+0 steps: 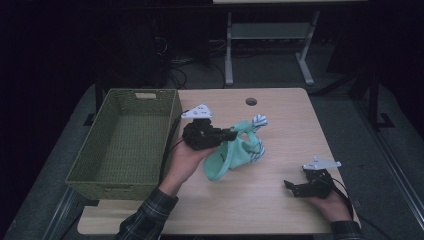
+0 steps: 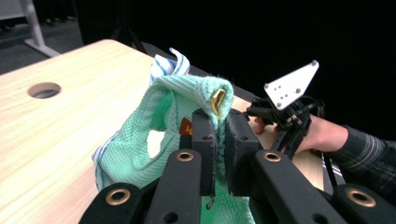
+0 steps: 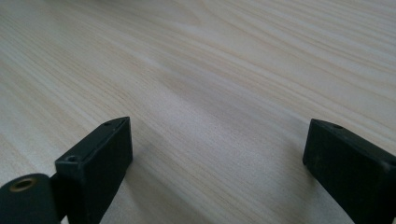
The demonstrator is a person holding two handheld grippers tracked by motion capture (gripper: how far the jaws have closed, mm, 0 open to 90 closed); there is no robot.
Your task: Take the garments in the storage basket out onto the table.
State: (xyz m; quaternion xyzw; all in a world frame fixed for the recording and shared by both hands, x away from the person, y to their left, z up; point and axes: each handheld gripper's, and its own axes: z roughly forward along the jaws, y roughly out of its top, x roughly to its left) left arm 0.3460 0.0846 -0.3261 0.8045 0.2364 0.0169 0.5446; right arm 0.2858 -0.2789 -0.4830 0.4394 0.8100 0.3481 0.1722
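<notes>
Item 1: left tongs, black, with a grey three-cornered plate on top; held over the middle of the bench, jaws closed tight on a fold of cloth.

Item 2: mint-green knitted garment, with a blue-and-white striped piece bunched at its far end; pinched at its upper fold by the left tongs, its lower part hanging down toward the bench top at the centre. A small gold clip shows at the gripped fold.

Item 3: right tongs, black; low at the bench's near right corner, jaws spread wide, nothing between them but bare wood.

Item 4: olive woven basket, rectangular; stands along the bench's left edge, well apart from the garment.
</notes>
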